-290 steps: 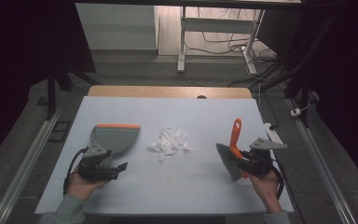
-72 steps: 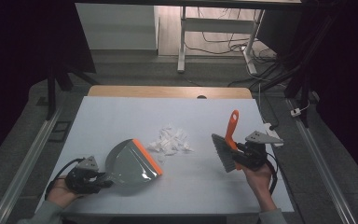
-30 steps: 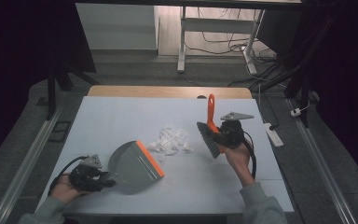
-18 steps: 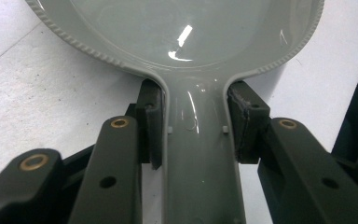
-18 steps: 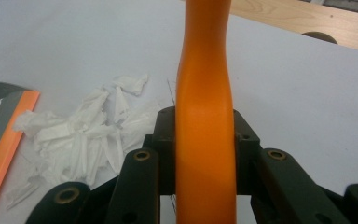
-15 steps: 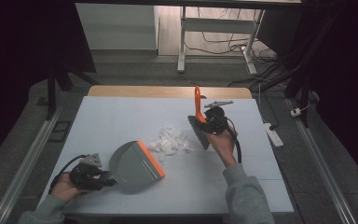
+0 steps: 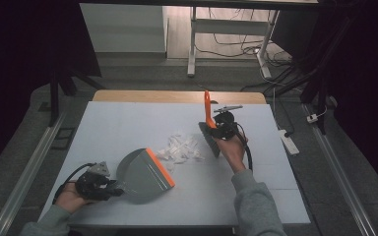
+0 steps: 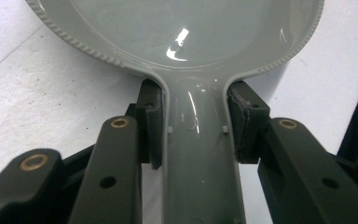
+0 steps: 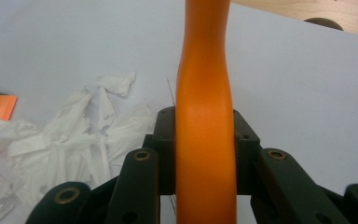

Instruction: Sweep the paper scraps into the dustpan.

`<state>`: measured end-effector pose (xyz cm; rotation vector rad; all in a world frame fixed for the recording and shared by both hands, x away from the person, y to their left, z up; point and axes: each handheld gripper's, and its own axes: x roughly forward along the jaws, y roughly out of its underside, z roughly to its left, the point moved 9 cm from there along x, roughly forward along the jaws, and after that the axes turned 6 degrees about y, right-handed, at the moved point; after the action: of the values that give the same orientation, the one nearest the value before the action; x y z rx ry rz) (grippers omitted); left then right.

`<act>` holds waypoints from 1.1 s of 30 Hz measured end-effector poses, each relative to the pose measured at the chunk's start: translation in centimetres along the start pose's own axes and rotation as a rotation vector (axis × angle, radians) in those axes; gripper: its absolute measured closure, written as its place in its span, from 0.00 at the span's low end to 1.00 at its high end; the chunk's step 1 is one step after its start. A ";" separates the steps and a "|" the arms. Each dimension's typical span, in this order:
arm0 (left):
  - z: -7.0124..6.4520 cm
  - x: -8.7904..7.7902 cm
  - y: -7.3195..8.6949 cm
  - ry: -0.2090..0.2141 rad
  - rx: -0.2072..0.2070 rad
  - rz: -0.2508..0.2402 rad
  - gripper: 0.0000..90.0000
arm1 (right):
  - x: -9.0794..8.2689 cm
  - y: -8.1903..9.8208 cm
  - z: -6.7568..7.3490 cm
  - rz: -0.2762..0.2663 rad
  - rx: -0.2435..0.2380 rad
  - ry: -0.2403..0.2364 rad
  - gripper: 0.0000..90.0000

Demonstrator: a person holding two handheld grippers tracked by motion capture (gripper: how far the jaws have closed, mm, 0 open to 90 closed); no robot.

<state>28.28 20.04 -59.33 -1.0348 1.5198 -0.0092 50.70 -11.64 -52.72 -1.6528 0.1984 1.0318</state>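
left claw clamps the dustpan handle, right claw grips the brush; a hard sweep could scatter paper scraps past the pan's orange lip, mid-frame.

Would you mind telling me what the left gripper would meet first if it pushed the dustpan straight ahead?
Probably the torn paper scraps: the left gripper aims the dustpan, orange lip first, at that pile.

The left gripper lies low near the table's front left corner, jaws clamped; the right gripper stands mid-table toward the far edge, jaws clamped.
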 end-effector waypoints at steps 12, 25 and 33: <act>0.0 0.1 -0.3 0.005 -0.009 0.010 0.68 | 1.2 -0.5 1.9 0.030 -0.045 -0.013 0.78; -0.1 0.2 -0.4 0.007 -0.010 0.012 0.68 | 2.8 -0.5 6.7 0.064 -0.113 -0.084 0.79; 0.0 0.3 -0.5 0.012 -0.006 0.013 0.68 | 2.7 -0.1 9.3 0.074 -0.178 -0.119 0.79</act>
<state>28.63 19.59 -59.30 -1.0314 1.5379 -0.0012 47.57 -2.69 -54.53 -1.7474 0.0907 1.2297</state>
